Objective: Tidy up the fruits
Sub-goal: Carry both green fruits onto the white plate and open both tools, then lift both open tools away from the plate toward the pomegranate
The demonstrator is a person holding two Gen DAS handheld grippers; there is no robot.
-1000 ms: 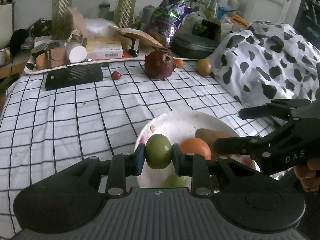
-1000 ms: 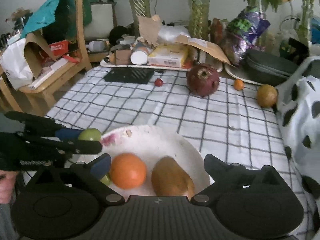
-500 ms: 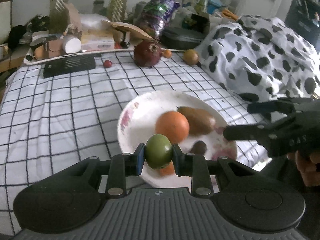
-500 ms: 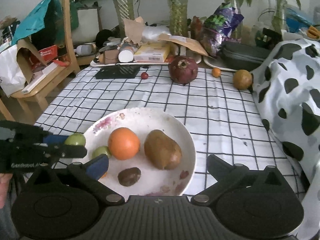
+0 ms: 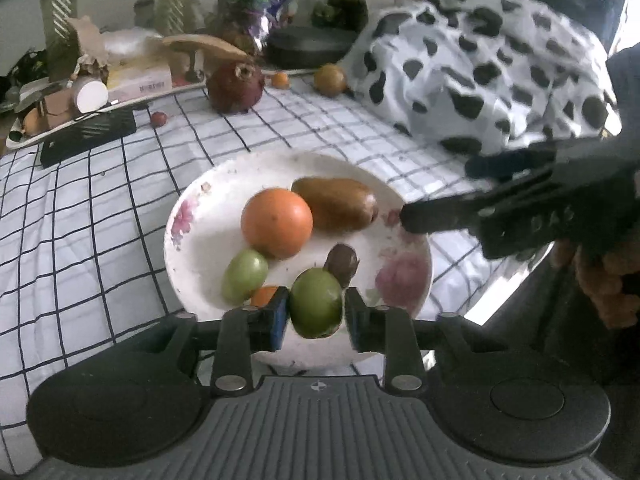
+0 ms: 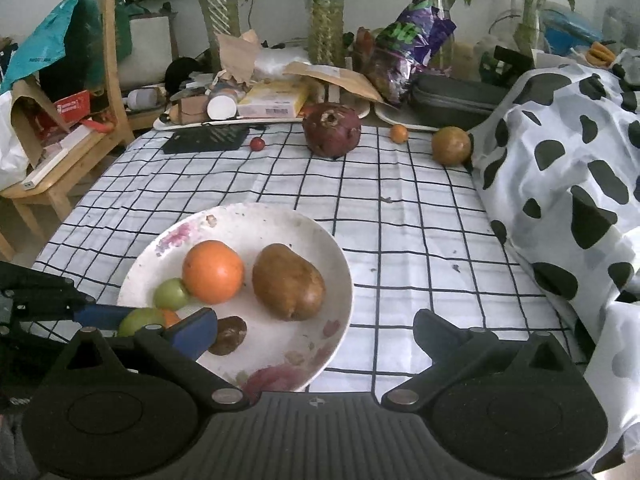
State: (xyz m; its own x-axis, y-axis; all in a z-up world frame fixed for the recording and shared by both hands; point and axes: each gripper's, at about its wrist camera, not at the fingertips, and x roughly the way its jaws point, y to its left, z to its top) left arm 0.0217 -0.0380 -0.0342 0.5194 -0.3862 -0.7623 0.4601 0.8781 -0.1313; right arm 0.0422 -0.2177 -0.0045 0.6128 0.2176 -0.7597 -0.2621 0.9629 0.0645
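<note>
Green fruit (image 5: 316,303) sits between the left gripper's (image 5: 316,314) parting jaws, low over the plate's (image 5: 192,240) near edge.

Left wrist view: the jaws have just been opening, with a gap showing on the fruit's right side, so the grip looks loosened. On the plate lie an orange (image 5: 277,222), a brown pear (image 5: 336,203), a second green fruit (image 5: 245,276) and a small dark fruit (image 5: 342,262); the right gripper (image 5: 436,196) hangs over the plate's right rim. Beyond the plate stand a pomegranate (image 5: 236,86) and a spotted cloth (image 5: 480,68). A second ago the plate was half hidden behind the jaws, which were clamped tight. Right wrist view: the right gripper (image 6: 316,328) is spread wide and empty over the plate (image 6: 280,220), the pear (image 6: 288,282) between its fingers, the left gripper (image 6: 120,316) at the plate's left rim. The plate has come nearer.
</note>
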